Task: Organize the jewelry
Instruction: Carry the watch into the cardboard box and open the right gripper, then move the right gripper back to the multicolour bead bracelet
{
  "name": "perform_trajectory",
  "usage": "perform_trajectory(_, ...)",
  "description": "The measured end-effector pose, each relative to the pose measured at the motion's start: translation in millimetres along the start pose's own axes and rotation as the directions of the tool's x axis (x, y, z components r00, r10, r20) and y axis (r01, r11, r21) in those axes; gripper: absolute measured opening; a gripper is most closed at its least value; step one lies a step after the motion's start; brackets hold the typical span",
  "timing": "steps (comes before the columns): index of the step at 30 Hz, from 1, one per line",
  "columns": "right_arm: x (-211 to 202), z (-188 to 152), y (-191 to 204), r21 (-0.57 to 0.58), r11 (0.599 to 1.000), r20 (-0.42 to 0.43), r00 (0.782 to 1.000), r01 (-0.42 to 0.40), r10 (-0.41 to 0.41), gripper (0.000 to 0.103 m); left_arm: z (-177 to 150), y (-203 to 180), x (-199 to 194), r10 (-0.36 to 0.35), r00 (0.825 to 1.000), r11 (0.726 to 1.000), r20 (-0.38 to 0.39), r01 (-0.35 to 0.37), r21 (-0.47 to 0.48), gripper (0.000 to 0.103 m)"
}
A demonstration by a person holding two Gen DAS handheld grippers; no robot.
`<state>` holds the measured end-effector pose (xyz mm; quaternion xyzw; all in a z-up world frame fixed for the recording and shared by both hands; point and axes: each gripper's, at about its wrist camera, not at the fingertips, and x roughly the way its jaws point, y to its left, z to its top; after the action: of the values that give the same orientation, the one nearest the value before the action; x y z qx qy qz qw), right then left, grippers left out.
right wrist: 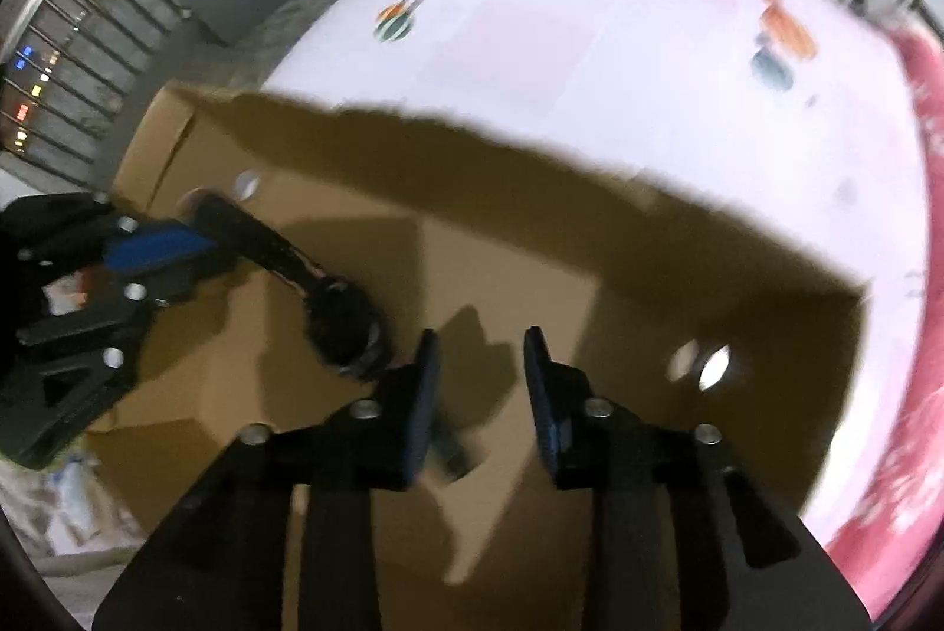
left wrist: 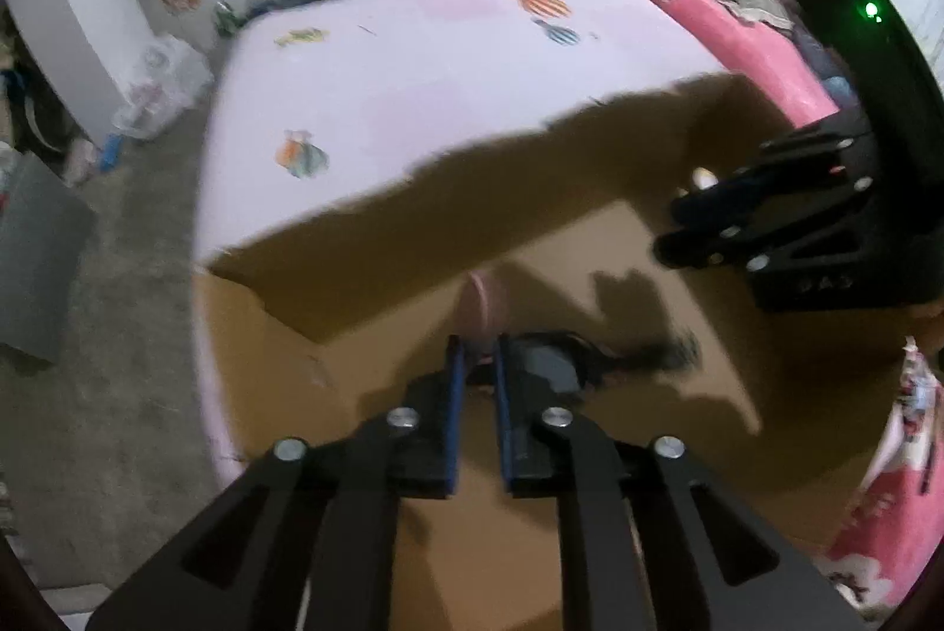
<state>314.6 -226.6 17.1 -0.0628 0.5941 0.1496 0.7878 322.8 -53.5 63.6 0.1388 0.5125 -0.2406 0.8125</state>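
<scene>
Over the cardboard box (right wrist: 484, 277), my left gripper (left wrist: 475, 359) is pinched nearly closed on the black watch (right wrist: 348, 330) strap, its dial trailing at three o'clock. My right gripper (right wrist: 481, 353) hangs wide apart, empty. I'd lower slowly, keeping the strap from swinging.

Matt brown cardboard box (right wrist: 507, 265); black watch (right wrist: 345, 330) (strap rubbery, dull).
</scene>
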Motion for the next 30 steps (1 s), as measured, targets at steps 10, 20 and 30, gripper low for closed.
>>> perform_trajectory(10,-58,-25,-6,0.006,0.995,0.163,0.982,0.098,-0.097,0.044,-9,13,-65,0.038,0.983,0.999,0.181,-0.033,-0.029,0.035)
perform_trajectory(20,-126,-74,19,0.061,0.995,0.372,0.923,0.081,-0.098,0.074,-59,16,-141,0.015,0.951,0.996,0.310,0.014,-0.091,0.065)
perform_trajectory(30,-130,-185,67,0.185,0.983,0.531,0.843,-0.020,-0.083,0.093,-176,3,-155,-0.056,0.936,0.969,0.346,0.135,-0.208,0.092)
